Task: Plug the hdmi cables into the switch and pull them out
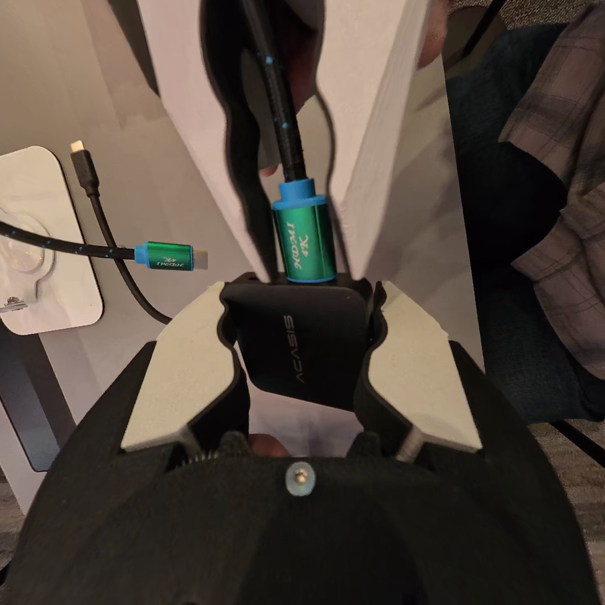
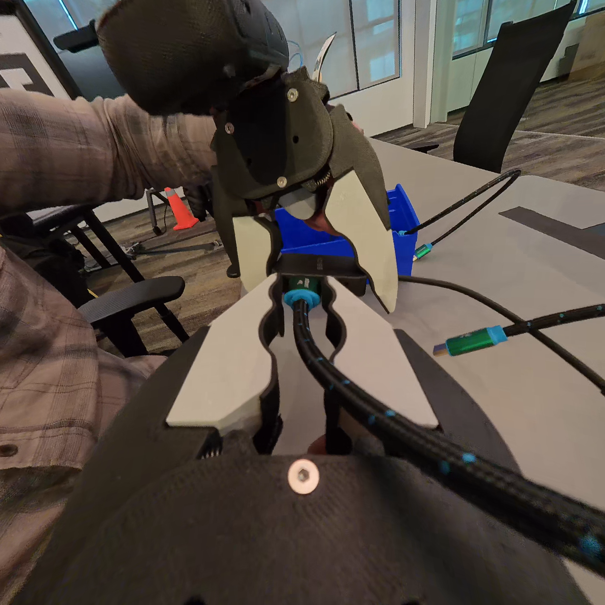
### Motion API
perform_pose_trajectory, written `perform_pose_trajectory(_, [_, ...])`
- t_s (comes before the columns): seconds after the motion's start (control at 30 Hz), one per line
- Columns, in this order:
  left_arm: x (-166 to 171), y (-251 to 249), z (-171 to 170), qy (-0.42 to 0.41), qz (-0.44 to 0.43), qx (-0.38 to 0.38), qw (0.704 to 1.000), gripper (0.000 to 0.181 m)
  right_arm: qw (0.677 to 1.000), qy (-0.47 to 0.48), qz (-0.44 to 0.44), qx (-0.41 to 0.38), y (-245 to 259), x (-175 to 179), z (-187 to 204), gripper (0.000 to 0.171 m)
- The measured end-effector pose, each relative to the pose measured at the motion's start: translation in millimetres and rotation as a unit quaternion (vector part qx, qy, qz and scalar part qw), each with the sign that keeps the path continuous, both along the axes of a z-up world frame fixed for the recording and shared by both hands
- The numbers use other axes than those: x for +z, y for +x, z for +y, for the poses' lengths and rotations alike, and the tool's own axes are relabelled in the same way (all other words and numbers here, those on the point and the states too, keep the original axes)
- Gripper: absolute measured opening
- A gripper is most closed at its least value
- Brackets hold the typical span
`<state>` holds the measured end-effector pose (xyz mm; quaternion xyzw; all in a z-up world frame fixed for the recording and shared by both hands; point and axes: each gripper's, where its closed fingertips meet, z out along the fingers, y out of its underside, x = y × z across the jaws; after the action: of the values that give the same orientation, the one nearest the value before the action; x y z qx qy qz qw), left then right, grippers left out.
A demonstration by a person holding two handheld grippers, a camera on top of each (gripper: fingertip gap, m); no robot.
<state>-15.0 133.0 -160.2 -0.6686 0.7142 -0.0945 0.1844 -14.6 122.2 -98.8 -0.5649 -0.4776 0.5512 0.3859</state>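
Note:
My left gripper is shut on the black HDMI switch, held by its two sides above the grey table. A green HDMI plug with a blue collar and a braided black cable sits in the switch's far port. My right gripper is shut on this plug, and its white fingers flank the plug in the left wrist view. In the right wrist view the left gripper's fingers hold the switch opposite me. A second green plug lies loose on the table.
A thin black cable with a small plug crosses the table. A third green plug lies by a blue bin. A white plate with a clear suction cup lies at the left. Black chairs and an orange cone stand beyond the table. Spacing between my two grippers at the tips: around 5 cm.

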Motion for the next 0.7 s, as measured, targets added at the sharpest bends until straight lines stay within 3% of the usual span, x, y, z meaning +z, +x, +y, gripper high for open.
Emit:
perform_pose_trajectory(0.07, [-3, 0, 0, 0.001, 0.009, -0.005, 1.000, 0.080, 1.000, -0.003, -0.008, 0.004, -1, 1, -2, 0.046])
perform_pose_trajectory(0.2, [-9, 3, -5, -0.003, 0.023, -0.017, 1.000, 0.079, 0.999, 0.034, -0.042, 0.003, 1, -8, -4, 0.032])
perform_pose_trajectory(0.37, [-13, 7, -5, -0.001, 0.032, -0.024, 0.999, 0.078, 0.995, 0.060, -0.075, 0.008, 5, -13, -7, 0.039])
perform_pose_trajectory(0.7, [-11, 15, -3, -0.002, 0.014, -0.018, 1.000, 0.078, 0.996, 0.059, -0.071, -0.002, 11, -9, -3, 0.019])
